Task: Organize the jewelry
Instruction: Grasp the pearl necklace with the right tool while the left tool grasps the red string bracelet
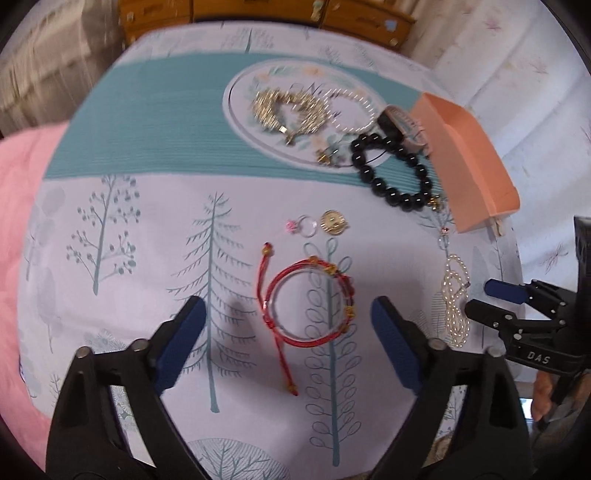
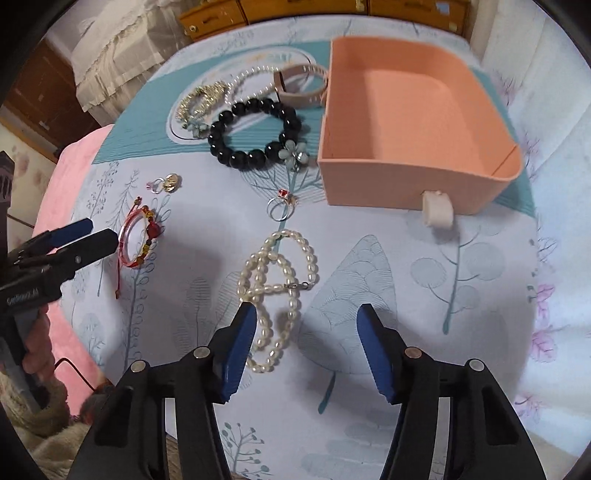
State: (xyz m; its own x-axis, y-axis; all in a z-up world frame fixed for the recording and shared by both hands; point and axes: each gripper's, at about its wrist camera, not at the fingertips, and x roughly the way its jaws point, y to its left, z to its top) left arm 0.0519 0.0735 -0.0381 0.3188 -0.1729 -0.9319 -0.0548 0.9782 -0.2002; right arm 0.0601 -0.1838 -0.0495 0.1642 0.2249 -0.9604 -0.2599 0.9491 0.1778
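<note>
My left gripper (image 1: 288, 345) is open just in front of a red cord bracelet (image 1: 306, 306), which also shows in the right wrist view (image 2: 138, 240). My right gripper (image 2: 304, 347) is open over the near end of a white pearl necklace (image 2: 275, 288); its left pad touches or overlaps the pearls. An empty peach drawer box (image 2: 406, 122) stands behind. A black bead bracelet (image 2: 255, 129), a gold chain (image 1: 291, 110), a small pearl bracelet (image 1: 351, 110), a silver ring (image 2: 280, 206) and a gold ring (image 1: 333, 221) lie on the cloth.
A tan watch band (image 2: 303, 86) leans by the box's left wall. A clear ring with a pink stone (image 1: 304, 226) lies beside the gold ring. A pink blanket (image 1: 18, 221) lies left. A wooden drawer chest (image 2: 314, 11) stands behind the table.
</note>
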